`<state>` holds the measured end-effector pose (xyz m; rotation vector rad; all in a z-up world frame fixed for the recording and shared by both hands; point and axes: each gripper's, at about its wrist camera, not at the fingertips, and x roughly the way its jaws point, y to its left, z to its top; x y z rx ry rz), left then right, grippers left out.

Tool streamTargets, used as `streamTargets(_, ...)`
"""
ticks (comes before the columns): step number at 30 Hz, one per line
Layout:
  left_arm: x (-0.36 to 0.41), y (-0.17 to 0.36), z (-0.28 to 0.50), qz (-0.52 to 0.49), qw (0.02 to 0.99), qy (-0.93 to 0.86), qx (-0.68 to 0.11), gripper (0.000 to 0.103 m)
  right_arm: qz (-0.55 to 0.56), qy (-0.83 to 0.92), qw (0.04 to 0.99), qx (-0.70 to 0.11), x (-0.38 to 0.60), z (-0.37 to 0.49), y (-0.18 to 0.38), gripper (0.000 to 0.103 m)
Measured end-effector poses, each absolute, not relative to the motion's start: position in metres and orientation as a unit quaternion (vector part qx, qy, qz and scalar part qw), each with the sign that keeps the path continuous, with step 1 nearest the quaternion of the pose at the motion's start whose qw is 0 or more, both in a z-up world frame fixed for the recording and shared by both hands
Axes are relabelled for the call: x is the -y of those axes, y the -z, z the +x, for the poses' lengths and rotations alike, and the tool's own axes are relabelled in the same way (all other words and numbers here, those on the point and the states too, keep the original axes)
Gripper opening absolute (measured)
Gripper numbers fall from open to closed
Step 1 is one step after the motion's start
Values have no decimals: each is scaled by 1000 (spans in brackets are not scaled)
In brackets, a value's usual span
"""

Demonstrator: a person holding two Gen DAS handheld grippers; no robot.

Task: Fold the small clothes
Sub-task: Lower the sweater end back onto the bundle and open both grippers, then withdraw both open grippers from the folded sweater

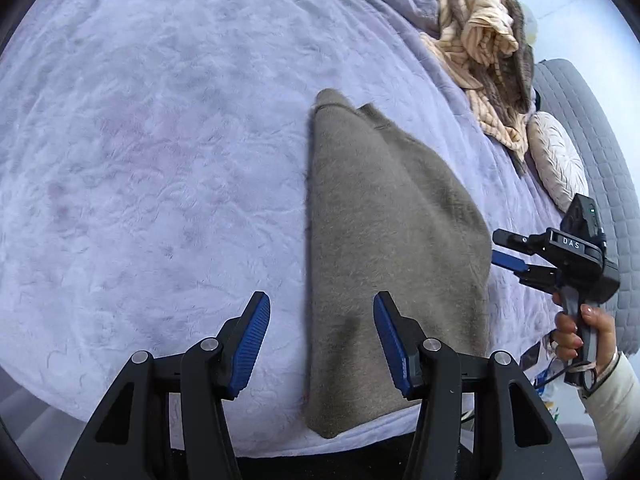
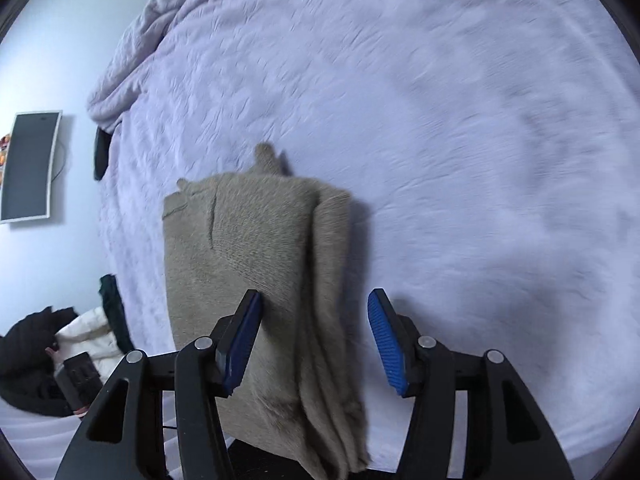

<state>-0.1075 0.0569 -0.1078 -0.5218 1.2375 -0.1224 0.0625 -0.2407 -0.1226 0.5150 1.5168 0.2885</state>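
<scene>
A fuzzy taupe knit garment (image 1: pixel 384 240) lies folded lengthwise on the lavender bedspread (image 1: pixel 160 160); it also shows in the right wrist view (image 2: pixel 260 280). My left gripper (image 1: pixel 322 344) is open, hovering over the garment's near left edge, holding nothing. My right gripper (image 2: pixel 316 340) is open over the garment's right folded edge, holding nothing. The right gripper also shows in the left wrist view (image 1: pixel 508 250), beside the garment's right side, held by a hand.
A beige and brown crumpled blanket (image 1: pixel 484 40) lies at the bed's far right, with a round pale cushion (image 1: pixel 558 160) and grey quilted headboard (image 1: pixel 592 152). A wall screen (image 2: pixel 30 166) and dark clothes (image 2: pixel 28 368) show to the left off the bed.
</scene>
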Motion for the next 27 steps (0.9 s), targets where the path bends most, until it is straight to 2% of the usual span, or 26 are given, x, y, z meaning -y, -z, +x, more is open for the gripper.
streamTargets(1,-50,104,-103,-231,786,62,-570,57,229,-129,694,-670,240,62,115,38)
streamTargets(2,-45,104,-101,-223,788,68,-569,57,232,-135,698,-664,240,61,107,28)
streamTargets(7,3,115,-85,-182,776,80,-599,58,213,-186,705,-651,200,45,84,28)
streamTargets(8,10,117,-87,-159,782,68,-599,64,196,-189,705,-655,190,40,88,28)
streamTargets(9,16,119,-88,-140,786,61,-599,66,176,-181,704,-663,179,38,95,28)
streamTargets(13,27,124,-89,-115,780,46,-613,66,115,-144,707,-683,177,34,129,26)
streamTargets(15,24,123,-93,-121,775,45,-618,66,125,-134,703,-688,186,32,133,26)
streamTargets(20,20,118,-103,-117,772,40,-623,66,108,-73,709,-693,217,25,120,34)
streamTargets(22,22,113,-105,-115,773,42,-622,66,140,-67,705,-692,235,18,112,35)
streamTargets(25,25,104,-109,-108,776,47,-620,66,152,-53,709,-687,247,4,99,55)
streamTargets(27,27,99,-110,-105,778,52,-617,66,154,-54,710,-685,246,-6,93,56)
